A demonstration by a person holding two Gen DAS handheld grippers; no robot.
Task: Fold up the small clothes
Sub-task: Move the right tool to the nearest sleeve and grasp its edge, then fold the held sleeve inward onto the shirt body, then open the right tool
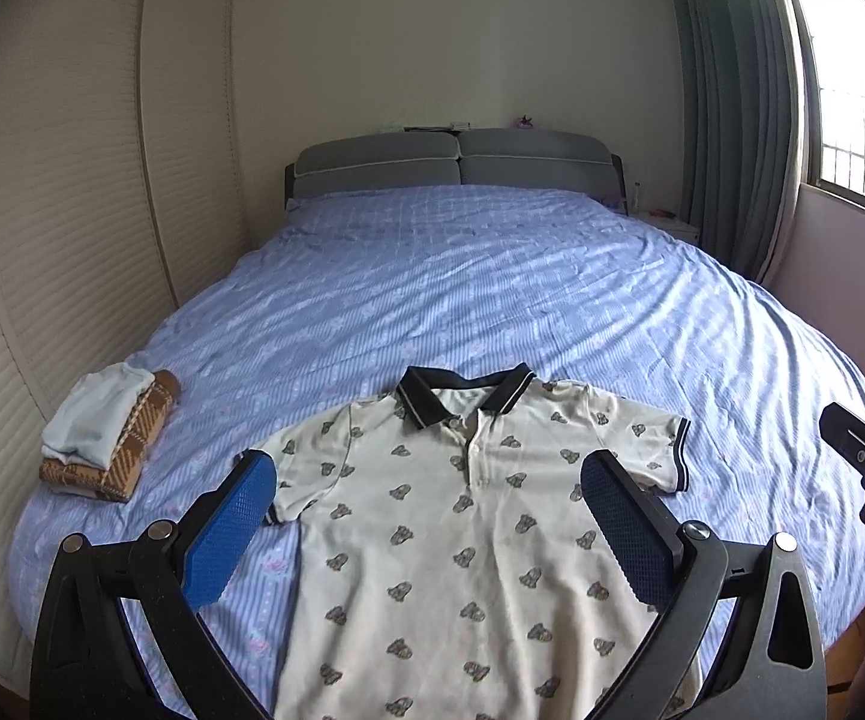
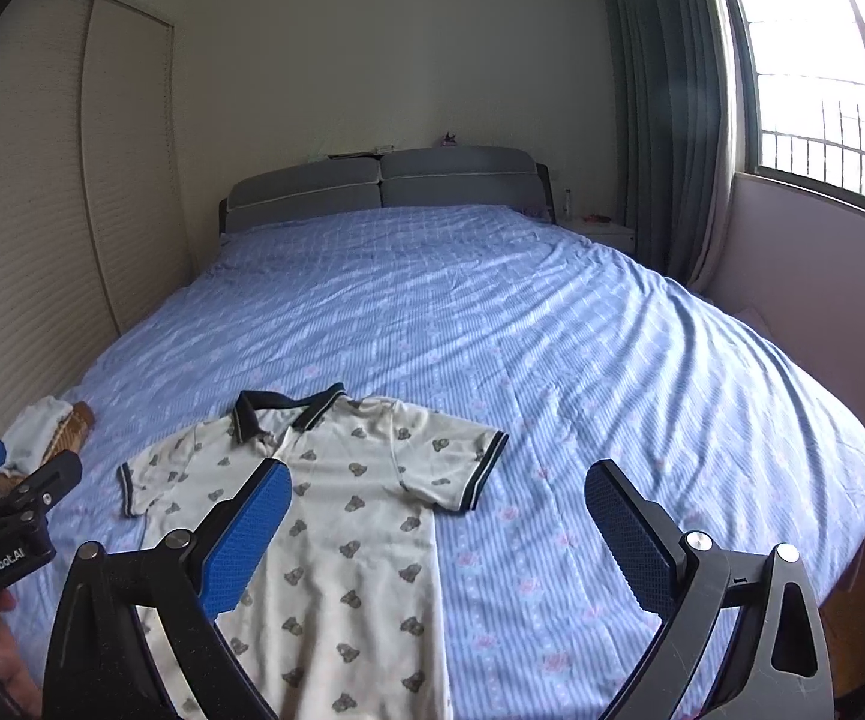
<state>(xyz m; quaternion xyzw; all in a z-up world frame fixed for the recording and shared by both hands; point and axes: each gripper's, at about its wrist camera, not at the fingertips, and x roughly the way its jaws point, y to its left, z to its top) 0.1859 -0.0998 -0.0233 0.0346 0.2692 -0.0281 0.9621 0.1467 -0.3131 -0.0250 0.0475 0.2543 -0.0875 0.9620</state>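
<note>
A cream polo shirt (image 1: pixel 432 516) with a dark collar and small printed figures lies flat, face up, on the blue bedspread (image 1: pixel 492 300), collar toward the headboard. My left gripper (image 1: pixel 429 474) hovers open above the shirt's chest, nothing between its blue pads. The same polo shirt (image 2: pixel 348 492) shows in the right wrist view, left of centre. My right gripper (image 2: pixel 438 483) is open over the shirt's right sleeve and the bedspread (image 2: pixel 552 330) beside it, holding nothing. Each gripper shows at the edge of the other's view.
A stack of folded clothes (image 1: pixel 108 432), white on brown check, sits at the bed's left edge. A louvred wardrobe (image 1: pixel 60 210) stands left, a grey headboard (image 1: pixel 456 162) at the far end, curtains and a window (image 2: pixel 822 108) to the right.
</note>
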